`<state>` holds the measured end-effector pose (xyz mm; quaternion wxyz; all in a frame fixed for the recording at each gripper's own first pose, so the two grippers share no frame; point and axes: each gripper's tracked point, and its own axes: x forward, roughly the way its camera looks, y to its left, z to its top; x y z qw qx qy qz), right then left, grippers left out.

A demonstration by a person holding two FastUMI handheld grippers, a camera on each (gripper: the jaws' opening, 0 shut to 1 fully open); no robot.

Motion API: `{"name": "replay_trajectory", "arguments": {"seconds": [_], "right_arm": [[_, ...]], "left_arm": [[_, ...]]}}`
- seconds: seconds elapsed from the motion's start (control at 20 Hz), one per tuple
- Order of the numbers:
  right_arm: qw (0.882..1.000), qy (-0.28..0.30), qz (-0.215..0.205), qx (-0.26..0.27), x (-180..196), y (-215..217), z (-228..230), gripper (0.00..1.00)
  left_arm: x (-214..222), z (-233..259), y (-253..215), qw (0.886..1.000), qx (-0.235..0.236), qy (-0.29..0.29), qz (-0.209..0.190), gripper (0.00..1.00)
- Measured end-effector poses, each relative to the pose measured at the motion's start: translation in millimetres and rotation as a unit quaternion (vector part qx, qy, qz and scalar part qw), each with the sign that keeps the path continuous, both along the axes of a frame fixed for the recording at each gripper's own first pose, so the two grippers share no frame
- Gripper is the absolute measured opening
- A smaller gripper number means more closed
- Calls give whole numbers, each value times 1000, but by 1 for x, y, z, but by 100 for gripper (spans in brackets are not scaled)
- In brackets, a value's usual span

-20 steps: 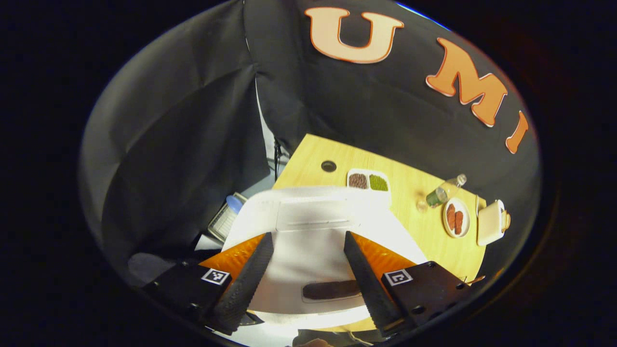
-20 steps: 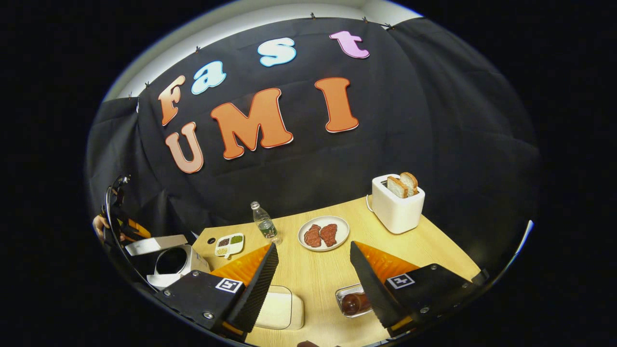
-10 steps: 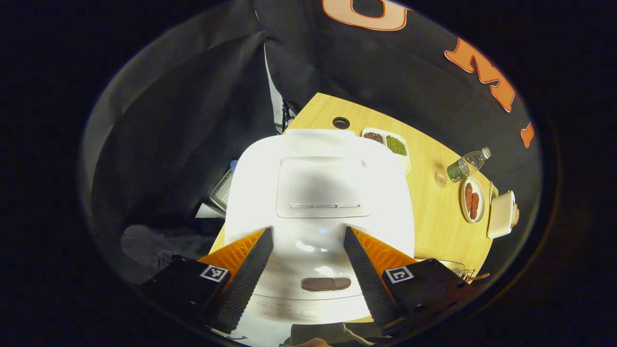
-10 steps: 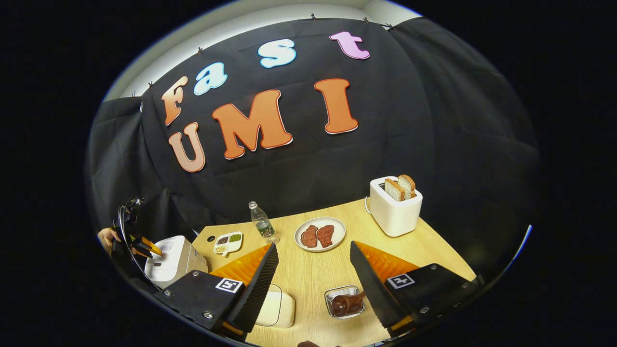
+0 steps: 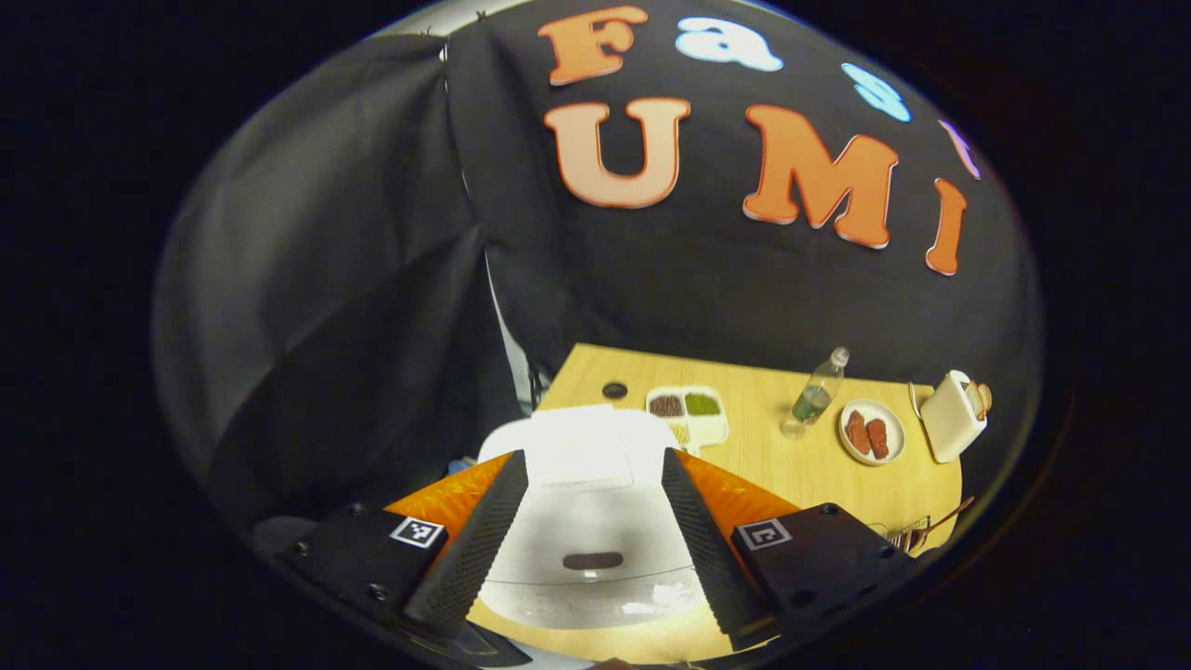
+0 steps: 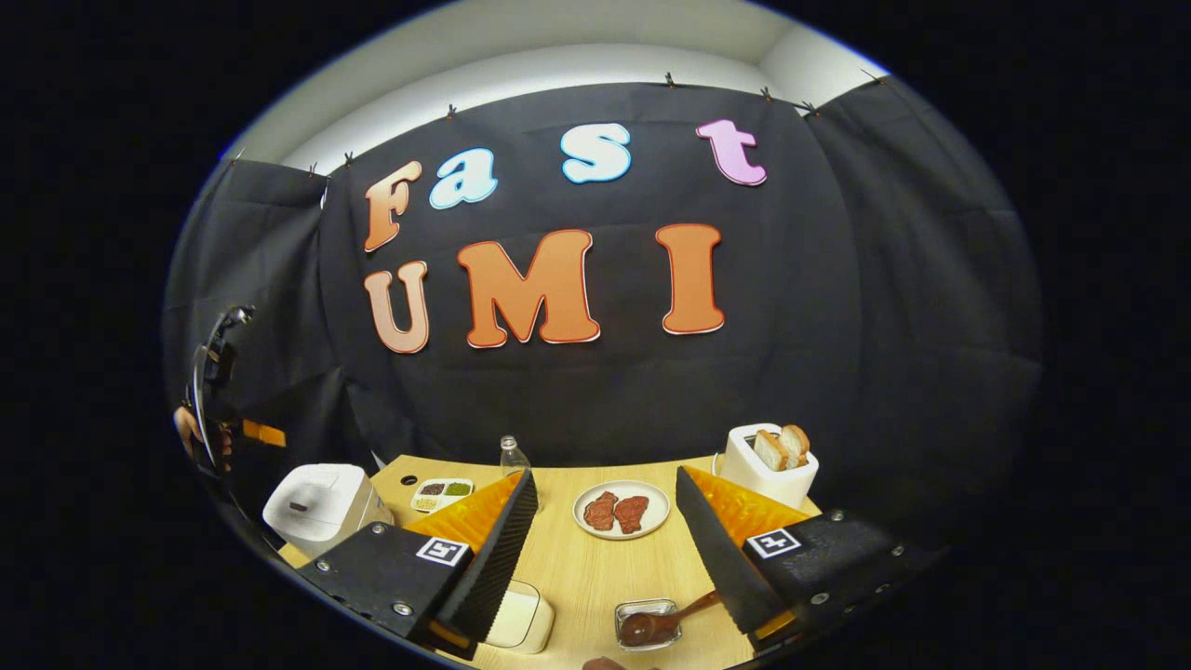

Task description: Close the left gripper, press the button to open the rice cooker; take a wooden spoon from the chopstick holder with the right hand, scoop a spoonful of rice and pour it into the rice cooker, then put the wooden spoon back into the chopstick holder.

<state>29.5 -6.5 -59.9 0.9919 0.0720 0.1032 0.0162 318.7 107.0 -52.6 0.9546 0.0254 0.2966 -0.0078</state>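
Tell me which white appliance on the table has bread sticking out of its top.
The toaster at the table's far right, behind the plate of meat: two bread slices stand in its slots. The rice cooker at the left end has a shut, bare lid.

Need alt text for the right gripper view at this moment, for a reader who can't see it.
The right gripper, jaws open and empty, hangs over a wooden table above a small clear dish holding a wooden spoon. Beyond are a plate of meat, a toaster with bread, a water bottle, a sectioned tray and, far left, a closed white rice cooker.
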Motion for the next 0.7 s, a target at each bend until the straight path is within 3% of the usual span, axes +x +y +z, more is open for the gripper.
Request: {"name": "replay_trajectory", "arguments": {"seconds": [0.15,0.4,0.5,0.7], "right_arm": [[1000,-20,10,0,-2,7,18,93],[997,-72,20,-4,-9,17,56,93],[995,-94,17,-10,-12,18,70,93],[992,-119,6,-36,-19,16,88,93]], "left_arm": [[-11,66,-18,994,-3,-107,-16,100],[-50,150,-46,969,7,-245,-35,100],[-64,172,-58,958,-1,-283,-46,100],[-98,181,-73,949,-11,-308,-58,100]]}}
